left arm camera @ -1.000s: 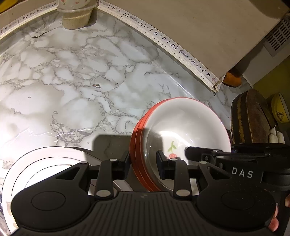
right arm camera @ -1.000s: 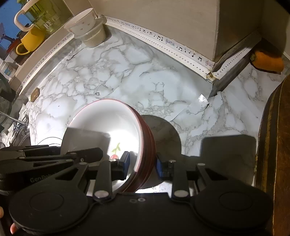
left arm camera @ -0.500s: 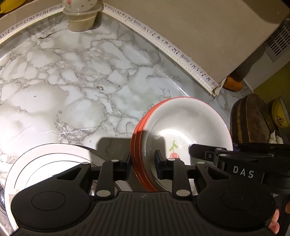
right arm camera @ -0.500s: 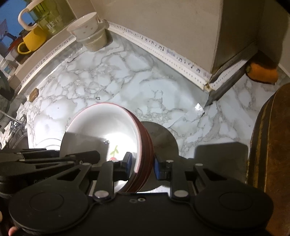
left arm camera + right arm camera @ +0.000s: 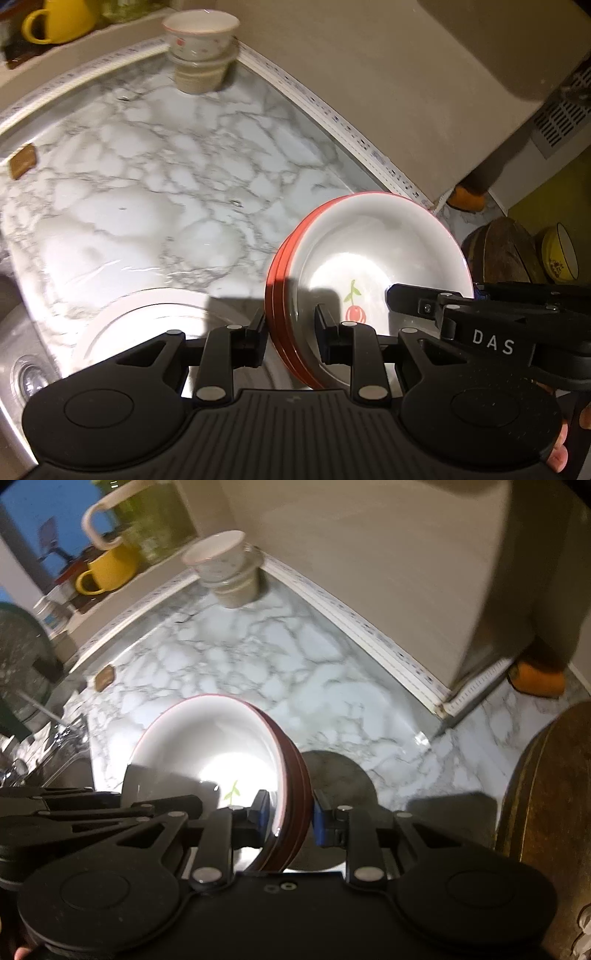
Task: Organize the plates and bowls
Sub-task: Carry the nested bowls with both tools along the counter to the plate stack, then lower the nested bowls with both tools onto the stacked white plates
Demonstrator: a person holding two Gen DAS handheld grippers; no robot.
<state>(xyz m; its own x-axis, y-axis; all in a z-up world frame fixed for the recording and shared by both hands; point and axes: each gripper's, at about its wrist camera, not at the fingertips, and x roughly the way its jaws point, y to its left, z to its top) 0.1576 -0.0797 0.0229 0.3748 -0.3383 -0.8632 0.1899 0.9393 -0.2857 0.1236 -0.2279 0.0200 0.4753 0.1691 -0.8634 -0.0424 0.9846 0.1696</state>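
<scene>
Red-rimmed plates (image 5: 373, 266), three or so nested in a stack, white inside with a small cherry painted on the top one, hang above the marble counter (image 5: 147, 192), which serves as the landmark. Both grippers clamp the stack by opposite edges. The left gripper (image 5: 291, 336) has one pad under the red outer wall and one inside the top plate, pinching the rim near the cherry. The right gripper (image 5: 288, 818) bites the far edge the same way, its blue pads on either side of the rim, and shows in the left view as a black arm reaching across the white inside.

At the counter's back corner stand stacked cups (image 5: 199, 51), a white patterned one set in a beige one; nothing can be seen inside. On the ledge behind the counter sits a yellow mug (image 5: 107, 570). A white plate (image 5: 147, 325) lies at the counter's near edge, just left of the left gripper and lower than the held stack.
</scene>
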